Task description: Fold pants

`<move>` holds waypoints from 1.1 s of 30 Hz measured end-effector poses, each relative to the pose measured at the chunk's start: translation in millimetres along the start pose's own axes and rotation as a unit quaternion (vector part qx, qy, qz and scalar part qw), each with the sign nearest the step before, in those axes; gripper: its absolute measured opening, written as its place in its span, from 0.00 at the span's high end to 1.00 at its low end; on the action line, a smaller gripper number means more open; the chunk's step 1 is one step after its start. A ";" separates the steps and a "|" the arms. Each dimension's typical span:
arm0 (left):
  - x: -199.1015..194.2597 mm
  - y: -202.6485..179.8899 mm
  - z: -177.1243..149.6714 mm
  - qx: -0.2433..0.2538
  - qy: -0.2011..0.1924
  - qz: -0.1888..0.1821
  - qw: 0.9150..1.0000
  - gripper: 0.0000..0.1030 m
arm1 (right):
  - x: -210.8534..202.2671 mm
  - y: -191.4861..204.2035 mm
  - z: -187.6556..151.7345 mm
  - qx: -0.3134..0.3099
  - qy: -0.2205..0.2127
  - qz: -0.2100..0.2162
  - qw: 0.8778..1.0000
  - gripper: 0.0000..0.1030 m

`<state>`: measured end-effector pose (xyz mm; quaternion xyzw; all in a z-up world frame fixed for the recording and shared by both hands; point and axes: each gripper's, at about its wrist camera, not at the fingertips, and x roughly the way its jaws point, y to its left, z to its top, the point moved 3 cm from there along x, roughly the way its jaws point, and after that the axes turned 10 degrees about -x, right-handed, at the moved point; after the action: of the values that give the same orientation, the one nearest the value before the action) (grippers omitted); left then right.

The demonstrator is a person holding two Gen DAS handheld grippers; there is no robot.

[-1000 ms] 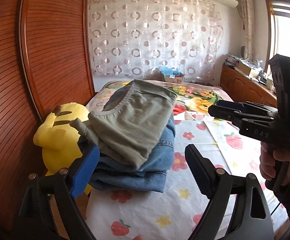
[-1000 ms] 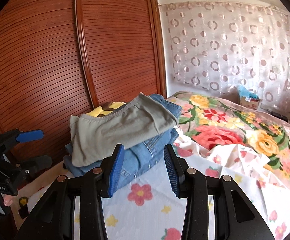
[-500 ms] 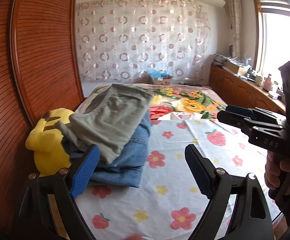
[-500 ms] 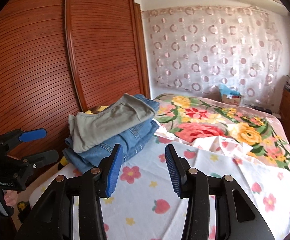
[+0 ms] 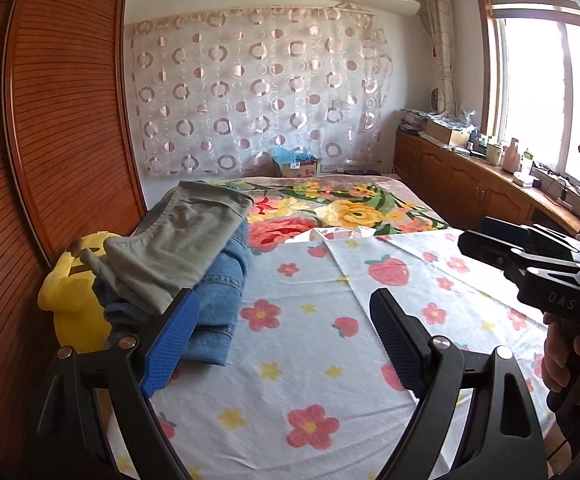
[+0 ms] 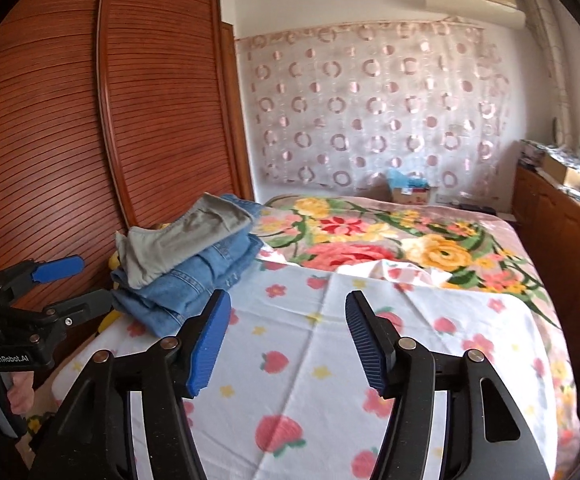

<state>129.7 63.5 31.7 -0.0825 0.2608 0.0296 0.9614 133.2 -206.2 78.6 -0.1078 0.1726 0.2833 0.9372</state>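
Pants (image 5: 177,248), folded grey on denim, sit stacked at the bed's (image 5: 290,360) wardrobe-side (image 5: 57,120) edge, while the left gripper (image 5: 281,332) hangs wide and empty and the right gripper's (image 6: 285,336) jaws are opening, empty.

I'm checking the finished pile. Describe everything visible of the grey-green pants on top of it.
The grey-green pants are folded into a flat packet of soft, matte cloth with an elastic-looking waistband and faint creases. They lie on top of folded blue jeans at the bed's edge beside the wooden wardrobe, with a yellow plush toy beside them. Neither gripper touches them.
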 end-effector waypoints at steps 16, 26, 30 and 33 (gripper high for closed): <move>-16.8 -31.4 -28.0 0.008 0.015 -0.012 1.000 0.15 | -62.0 19.5 -15.8 0.031 0.013 -0.058 0.998 0.29; -28.3 -53.4 -28.4 0.017 0.012 -0.025 0.999 0.15 | -81.6 27.9 -19.9 0.037 0.011 -0.102 0.994 0.29; -38.6 -61.2 -23.0 0.020 0.001 -0.029 0.999 0.15 | -88.5 34.6 -17.1 0.036 0.003 -0.107 0.994 0.29; -47.9 -65.8 -18.7 0.024 -0.011 -0.028 0.999 0.15 | -96.2 38.3 -18.9 0.034 -0.005 -0.110 0.993 0.29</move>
<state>85.7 -5.2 49.4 -0.0662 0.2482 -0.0026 0.9665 31.5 -228.2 94.2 -0.0926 0.1645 0.1725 0.9667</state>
